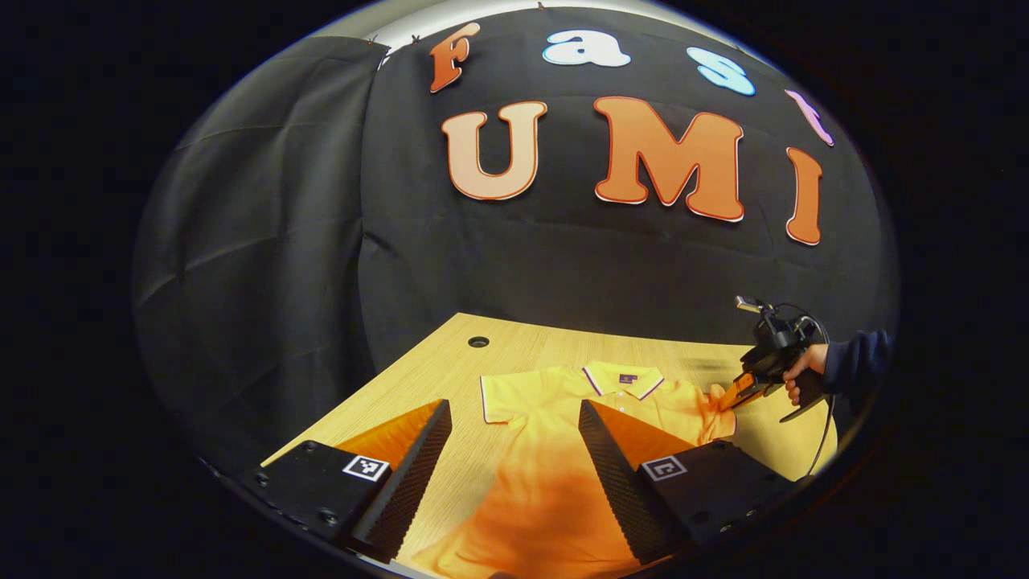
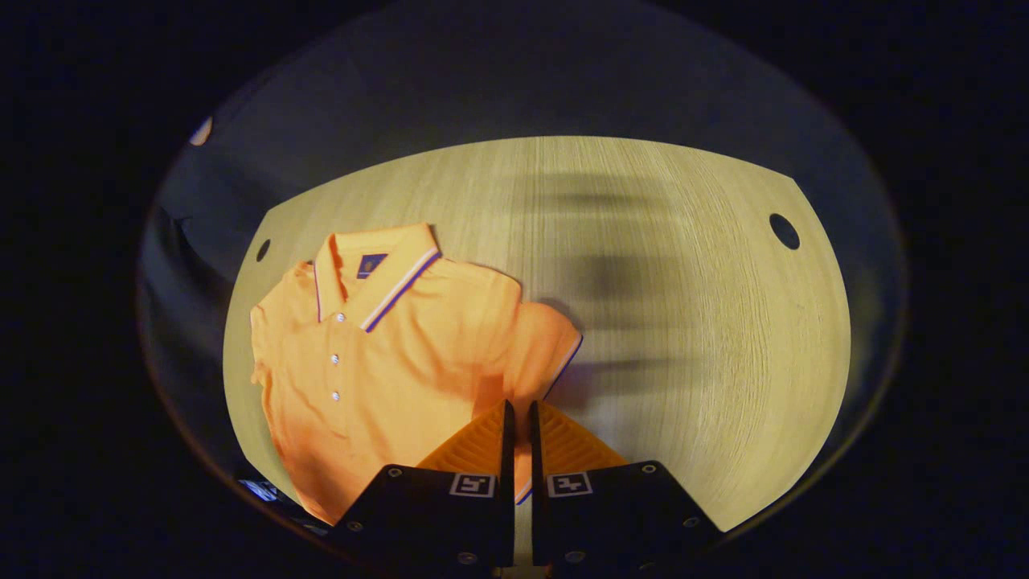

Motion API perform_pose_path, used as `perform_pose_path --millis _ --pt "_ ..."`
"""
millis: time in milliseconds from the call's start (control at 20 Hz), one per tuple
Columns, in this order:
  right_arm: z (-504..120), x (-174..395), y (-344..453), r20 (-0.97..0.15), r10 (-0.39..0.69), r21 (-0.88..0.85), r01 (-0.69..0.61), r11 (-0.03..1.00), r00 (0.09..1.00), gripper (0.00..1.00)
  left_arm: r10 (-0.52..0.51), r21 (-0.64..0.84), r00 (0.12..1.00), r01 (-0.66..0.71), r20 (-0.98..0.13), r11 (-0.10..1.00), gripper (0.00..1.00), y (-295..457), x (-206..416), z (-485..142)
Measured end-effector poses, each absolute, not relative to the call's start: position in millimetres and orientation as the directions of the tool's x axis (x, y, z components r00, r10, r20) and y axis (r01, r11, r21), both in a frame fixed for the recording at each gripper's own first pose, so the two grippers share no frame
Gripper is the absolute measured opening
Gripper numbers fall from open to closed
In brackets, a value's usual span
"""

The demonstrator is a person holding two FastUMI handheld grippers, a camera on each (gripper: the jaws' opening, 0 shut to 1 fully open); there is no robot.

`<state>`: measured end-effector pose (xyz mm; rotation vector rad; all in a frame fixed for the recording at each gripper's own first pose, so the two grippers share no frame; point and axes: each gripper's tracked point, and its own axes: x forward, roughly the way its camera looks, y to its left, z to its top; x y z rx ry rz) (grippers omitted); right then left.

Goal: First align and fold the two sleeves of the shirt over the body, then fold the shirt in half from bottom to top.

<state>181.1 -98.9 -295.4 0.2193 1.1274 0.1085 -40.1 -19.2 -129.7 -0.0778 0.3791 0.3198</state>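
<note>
one shirt (image 2: 378,354) flat on table (image 2: 683,322), right gripper (image 2: 518,414) pinching its sleeve (image 2: 543,350), left gripper (image 1: 514,426) spread wide above

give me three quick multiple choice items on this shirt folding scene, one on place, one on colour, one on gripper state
1. Where does the shirt lie?
A. on the wooden table
B. on a chair
C. on the floor

2. What colour is the shirt?
A. green
B. orange
C. white

3. How do the left gripper fingers stand?
A. shut on the collar
B. shut on a sleeve
C. wide apart over the shirt

Answers:
1 A, the shirt lies spread on the pale wood top.
2 B, the body and sleeves are orange, with a striped trim on the collar.
3 C, the left gripper view shows a broad gap between its fingers, while the right gripper is closed at the sleeve.
</note>
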Motion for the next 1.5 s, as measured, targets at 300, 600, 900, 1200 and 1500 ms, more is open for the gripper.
perform_pose_path --millis 300,600,900,1200,1500 --pt "-269.3 193.8 -55.8 -0.857 0.262 0.271 -0.044 0.962 0.445 0.1 0.307 -0.02 0.878 -0.338 -0.367 0.941 0.98 -10.7 -46.6 -127.9" --pt "-252.4 195.4 -22.1 -0.826 0.326 0.316 -0.103 0.943 0.459 0.41 0.35 -0.047 0.857 -0.396 -0.379 0.917 0.98 14.7 -55.6 -131.2" --pt "-232.0 183.3 -28.7 -0.805 0.304 0.28 -0.126 0.952 0.509 0.77 0.306 -0.122 0.84 -0.396 -0.448 0.91 0.98 53.3 -36.5 -150.9" --pt "-188.8 165.6 -28.3 -0.712 0.272 0.345 -0.015 0.938 0.647 0.95 0.148 -0.163 0.811 -0.287 -0.566 0.944 0.98 80.1 22.8 -182.7" --pt "-167.8 128.8 -34.7 -0.676 0.165 0.341 0.106 0.934 0.718 0.99 -0.021 -0.205 0.7 -0.18 -0.713 0.962 0.98 87.4 88.4 -235.2"
